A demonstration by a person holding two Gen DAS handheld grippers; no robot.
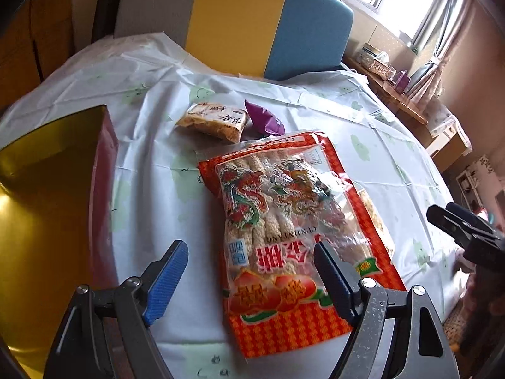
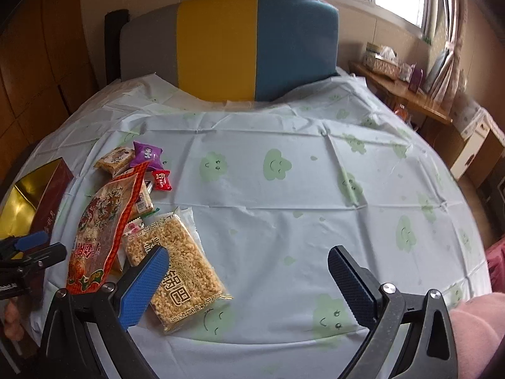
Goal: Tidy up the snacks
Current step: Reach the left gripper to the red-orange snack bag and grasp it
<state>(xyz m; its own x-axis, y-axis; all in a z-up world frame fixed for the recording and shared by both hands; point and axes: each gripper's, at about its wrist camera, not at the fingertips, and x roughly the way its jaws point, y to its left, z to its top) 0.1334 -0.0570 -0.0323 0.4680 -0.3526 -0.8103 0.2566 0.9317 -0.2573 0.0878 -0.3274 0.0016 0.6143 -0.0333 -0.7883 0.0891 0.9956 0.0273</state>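
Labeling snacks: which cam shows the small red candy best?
Right wrist view. The red candy lies in the open on the tablecloth, just right of the big orange bag. In the left wrist view I cannot find it; it is probably hidden behind the orange bag.

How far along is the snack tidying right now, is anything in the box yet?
Nothing looks done: what shows of the gold-lined box holds no snacks. In hand: the left claw is open over the big orange bag, not gripping; the right claw is open and empty. Left: that bag, the rice cracker pack, the purple packet and the red candy.
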